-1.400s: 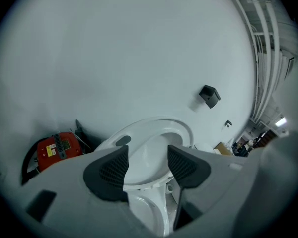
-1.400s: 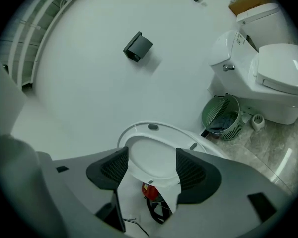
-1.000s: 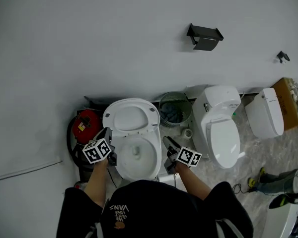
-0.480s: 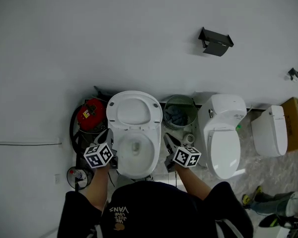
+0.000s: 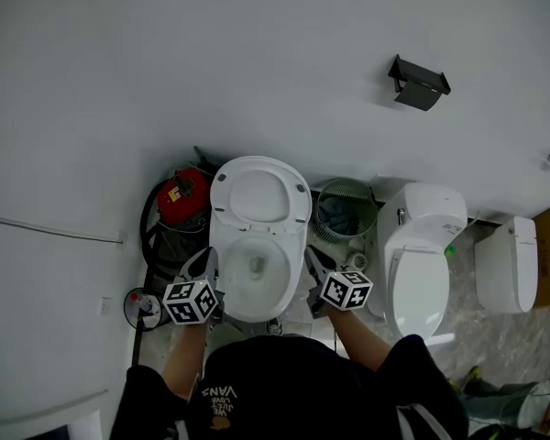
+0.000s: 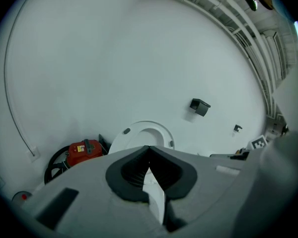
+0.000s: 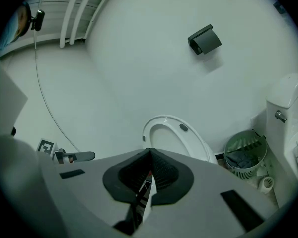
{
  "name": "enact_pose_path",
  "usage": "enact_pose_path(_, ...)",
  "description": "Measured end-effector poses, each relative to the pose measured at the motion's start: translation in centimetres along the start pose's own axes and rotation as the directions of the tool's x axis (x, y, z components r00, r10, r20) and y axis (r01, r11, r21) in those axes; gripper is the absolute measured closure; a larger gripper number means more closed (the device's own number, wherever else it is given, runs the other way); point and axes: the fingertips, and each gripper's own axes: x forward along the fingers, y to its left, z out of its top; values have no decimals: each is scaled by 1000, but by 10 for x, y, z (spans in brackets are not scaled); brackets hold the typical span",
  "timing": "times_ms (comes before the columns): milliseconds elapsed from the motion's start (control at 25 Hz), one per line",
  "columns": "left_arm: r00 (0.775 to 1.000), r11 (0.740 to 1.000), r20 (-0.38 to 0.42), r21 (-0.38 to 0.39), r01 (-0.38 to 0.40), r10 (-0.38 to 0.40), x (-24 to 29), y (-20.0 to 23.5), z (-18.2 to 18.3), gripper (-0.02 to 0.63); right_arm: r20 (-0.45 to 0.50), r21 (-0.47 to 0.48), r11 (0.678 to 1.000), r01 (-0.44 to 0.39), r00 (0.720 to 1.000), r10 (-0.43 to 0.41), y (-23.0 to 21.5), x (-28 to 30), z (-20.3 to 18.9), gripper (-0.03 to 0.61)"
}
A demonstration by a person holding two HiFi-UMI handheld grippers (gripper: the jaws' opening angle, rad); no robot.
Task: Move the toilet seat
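— Seat (image 5: 259,195): where does it stand?
— Up, tipped back to the wall (image 5: 165,81) behind the bowl (image 5: 257,278). The bowl is uncovered.
— Left gripper (image 5: 203,264)?
— Just beside the bowl's left rim, apart from the seat. Its 2 jaws are pressed together at the tips, with nothing between them.
— Right gripper (image 5: 313,260)?
— Just beside the bowl's right rim. Its jaws are likewise closed tight and empty.
— What else stands by the bowl?
— A red canister (image 5: 181,197) with a black hose (image 5: 149,236) is to its left, against the wall. A green bin (image 5: 346,211) is to its right, with 2 more toilets (image 5: 422,255) beyond the bin. A black holder (image 5: 419,82) is on the wall, up and right of the bowl.
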Motion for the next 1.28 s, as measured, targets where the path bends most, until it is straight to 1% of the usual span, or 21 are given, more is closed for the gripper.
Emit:
enact_pose_path(200,1000,1000,-10,15,21,-21,-18,-1,-8,609,6,-15,1000,-2,1000,2,18,-4,-7,578)
enact_pose_path(320,998,998,-19,32,54,-54,-28,-5,-8,609,21,-15,1000,25,999,-24,27,-10,-11,578)
enact_pose_path(440,995,993,-41,83,89,-86,-44,-5,-5,609,38,-3,998,66,997,-66,38,-20,-19,578)
enact_pose_path(600,992,977,-64,175,123,-113,-70,0,0,609,59,3,995,98,993,-98,62,-36,-31,578)
enact_pose_path(880,982,946,-97,267,182,-162,-117,9,-4,609,105,-19,991,135,986,-132,106,-64,-50,578)
enact_pose_path(1080,976,935,-93,283,214,-195,-143,13,-5,609,124,-36,987,154,981,-148,132,-82,-63,578)
enact_pose_path(1280,970,923,-102,301,241,-220,-168,14,-15,609,152,-46,982,185,973,-176,154,-104,-77,578)
